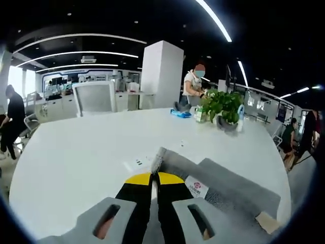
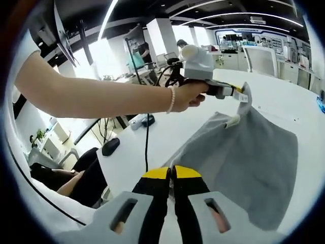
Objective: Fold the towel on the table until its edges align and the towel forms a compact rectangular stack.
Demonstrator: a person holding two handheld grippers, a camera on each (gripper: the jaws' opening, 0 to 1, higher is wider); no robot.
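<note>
Mid-fold at the white desk (image 1: 71, 152): I have both tools clamped on the grey towel (image 2: 244, 152). The left tool (image 1: 154, 179) pinches one corner, lifted clear of the desk, its jaws together on the cloth; the right tool (image 2: 171, 175) pinches the near edge likewise. The rest of the towel lies spread on the desk. Next, I judge, carry both corners across to meet the far edge.

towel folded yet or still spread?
Mid-fold, not stacked. The grey towel is lifted at two corners: left tongs pinch one, right tongs are shut on the near edge. The rest drapes on the white table.
</note>
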